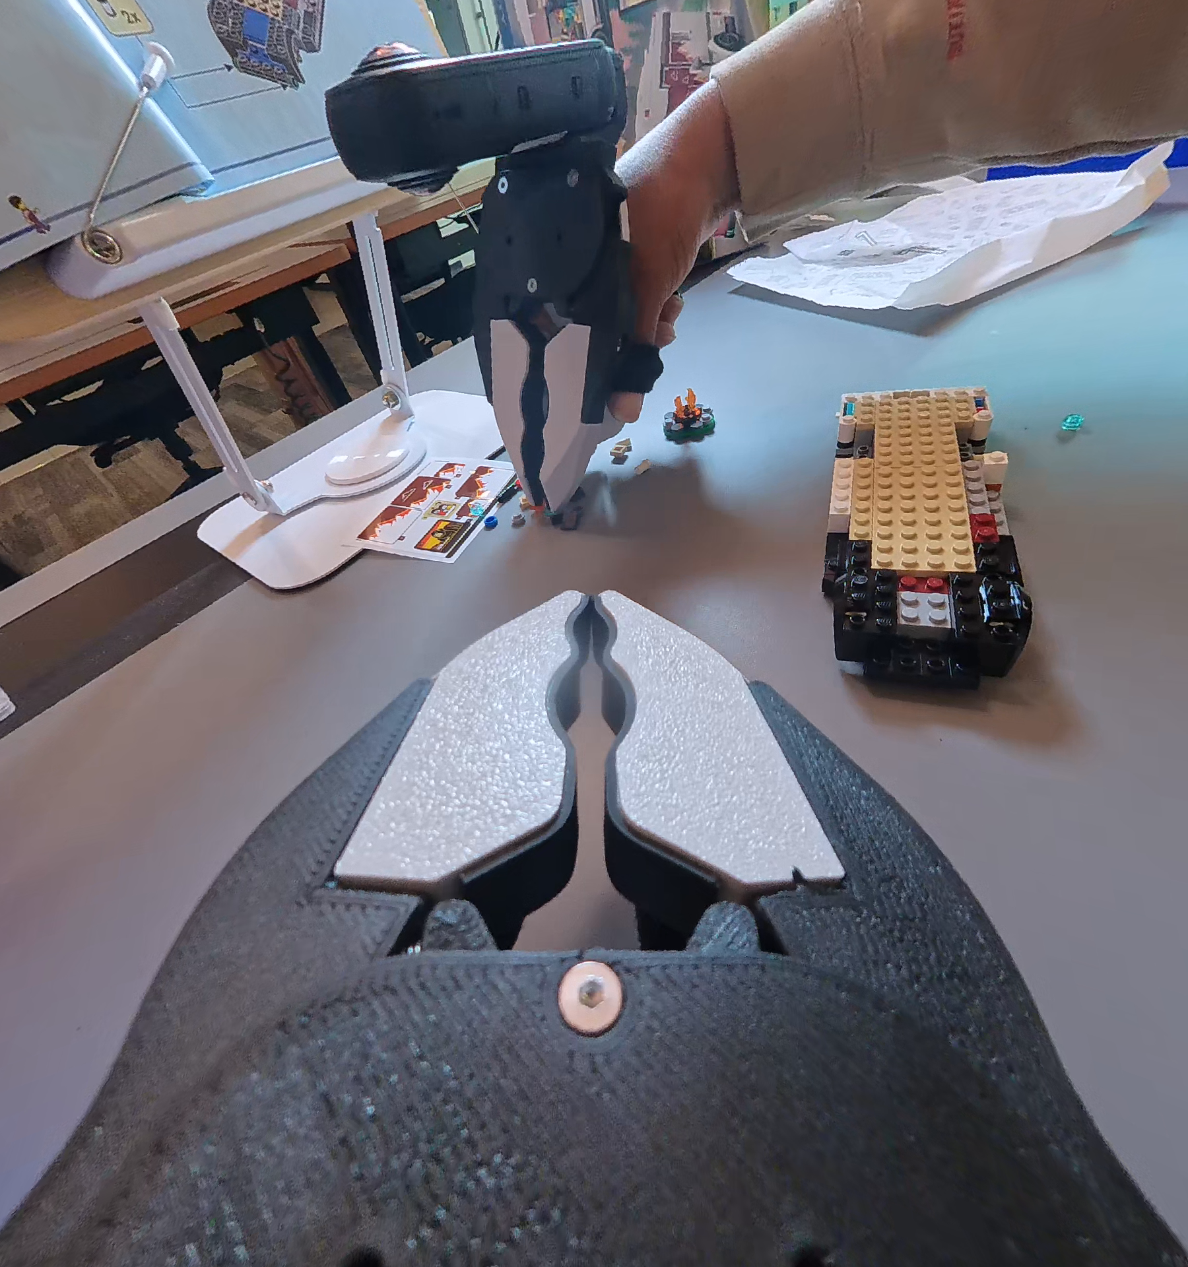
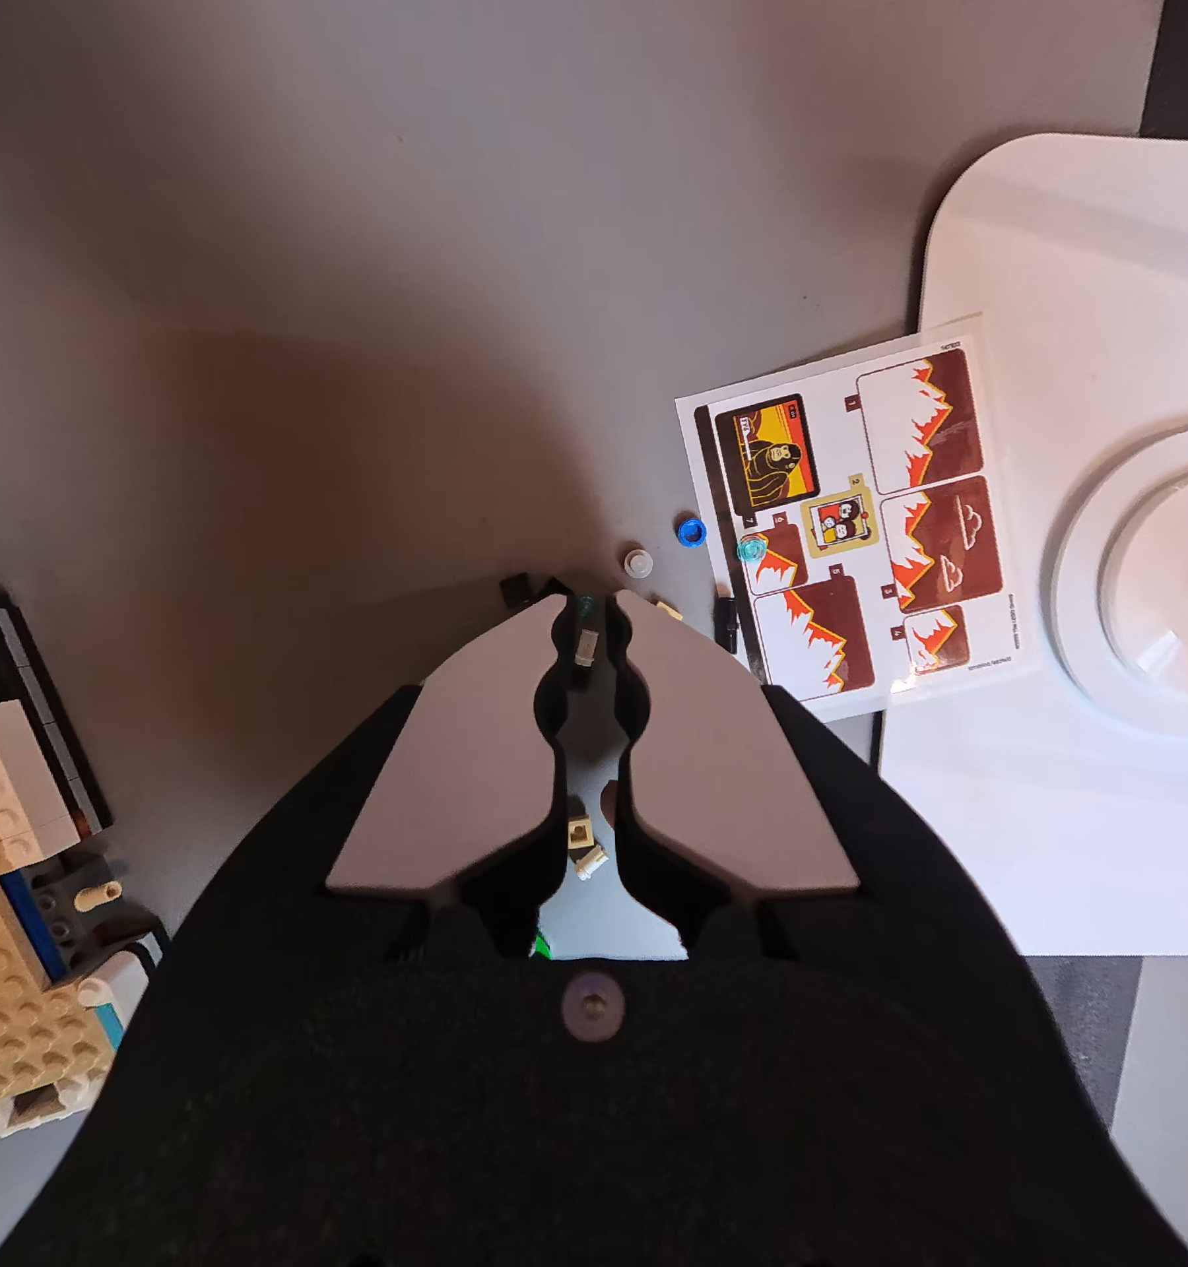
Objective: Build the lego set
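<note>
An office or lab workroom set up for toy-brick building: a wide, smooth grey tabletop (image 1: 749,720) bears a white folding stand (image 1: 344,493) propping an open building-instruction booklet (image 1: 63,103) at the far left. Behind it stand wooden-topped desks on dark frames (image 1: 235,288) over patterned carpet (image 1: 49,493). Colourful toy-set boxes (image 1: 660,62) line the far side, and a crumpled white printed paper bag (image 1: 955,240) lies at the far right

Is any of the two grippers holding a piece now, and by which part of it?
Nothing is held. The left gripper is shut on air above the table. The right gripper is slightly open over small loose pieces; none is gripped.
</note>
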The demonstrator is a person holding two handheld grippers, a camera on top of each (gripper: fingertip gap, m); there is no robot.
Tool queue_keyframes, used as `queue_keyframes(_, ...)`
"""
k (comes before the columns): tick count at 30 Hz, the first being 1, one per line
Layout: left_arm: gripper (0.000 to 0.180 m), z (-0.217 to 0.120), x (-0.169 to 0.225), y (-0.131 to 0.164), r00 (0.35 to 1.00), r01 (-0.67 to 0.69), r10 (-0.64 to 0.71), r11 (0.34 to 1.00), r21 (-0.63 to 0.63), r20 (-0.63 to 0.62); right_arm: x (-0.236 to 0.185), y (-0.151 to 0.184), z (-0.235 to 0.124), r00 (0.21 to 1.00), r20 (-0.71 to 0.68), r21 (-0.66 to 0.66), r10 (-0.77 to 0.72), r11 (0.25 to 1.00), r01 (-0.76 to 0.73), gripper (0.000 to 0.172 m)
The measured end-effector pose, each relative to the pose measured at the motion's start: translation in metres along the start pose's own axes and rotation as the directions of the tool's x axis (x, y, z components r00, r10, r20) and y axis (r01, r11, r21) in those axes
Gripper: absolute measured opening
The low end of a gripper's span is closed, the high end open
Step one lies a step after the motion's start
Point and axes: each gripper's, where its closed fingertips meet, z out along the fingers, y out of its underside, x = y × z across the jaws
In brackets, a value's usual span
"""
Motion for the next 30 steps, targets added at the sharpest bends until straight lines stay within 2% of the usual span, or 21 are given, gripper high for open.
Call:
queue_keyframes(14, 0.0, 0.0, 0.0, 0.001, 1.0, -0.002, 0.002, 1.0, -0.002, 0.001, -0.002, 0.0, 0.002, 0.989, -0.019, -0.047, -0.147, 0.988, 0.146, 0.008)
queue_keyframes(24, 0.0, 0.0, 0.001, 0.0, 1.0, -0.009, 0.009, 1.0, 0.0, -0.001, -0.002, 0.0, 0.0, 0.991, -0.008, -0.045, -0.131, 0.99, 0.131, 0.007)
queue_keyframes(27, 0.0, 0.0, 0.001, -0.001, 1.0, -0.013, 0.013, 1.0, 0.001, -0.001, -0.011, -0.008, -0.022, 0.996, -0.02, 0.042, -0.09, 0.995, 0.091, 0.007)
queue_keyframes(30, 0.0, -0.001, 0.003, -0.002, 1.0, -0.022, 0.022, 1.0, 0.002, -0.002, -0.049, -0.008, -0.058, 0.999, -0.011, 0.128, -0.053, 0.99, 0.054, 0.007)
